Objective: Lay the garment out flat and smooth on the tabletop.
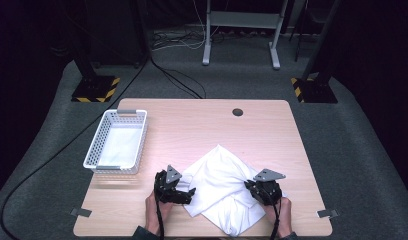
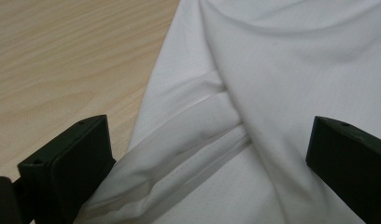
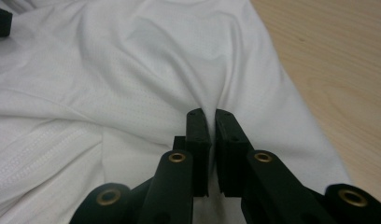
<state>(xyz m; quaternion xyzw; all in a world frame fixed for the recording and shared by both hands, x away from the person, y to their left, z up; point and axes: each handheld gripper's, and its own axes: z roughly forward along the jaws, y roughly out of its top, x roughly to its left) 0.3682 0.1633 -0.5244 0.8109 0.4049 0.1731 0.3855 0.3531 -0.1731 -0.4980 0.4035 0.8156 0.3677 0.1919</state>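
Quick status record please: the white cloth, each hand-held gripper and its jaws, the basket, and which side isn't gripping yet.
cloth: white garment, rumpled, on the near part of the table
right hand-held gripper: jaws shut, pinching a fold of the garment
left hand-held gripper: jaws wide open over the garment's edge, fabric between them, not pressed
basket: white basket at the table's left, apart from the garment
not gripping yet: left

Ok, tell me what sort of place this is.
Probably a lab or recording workspace, not a home: a bare wooden table stands on grey carpet, hazard-striped stand bases flank it, and cables trail across the floor. A white garment and a white basket lie on the table.
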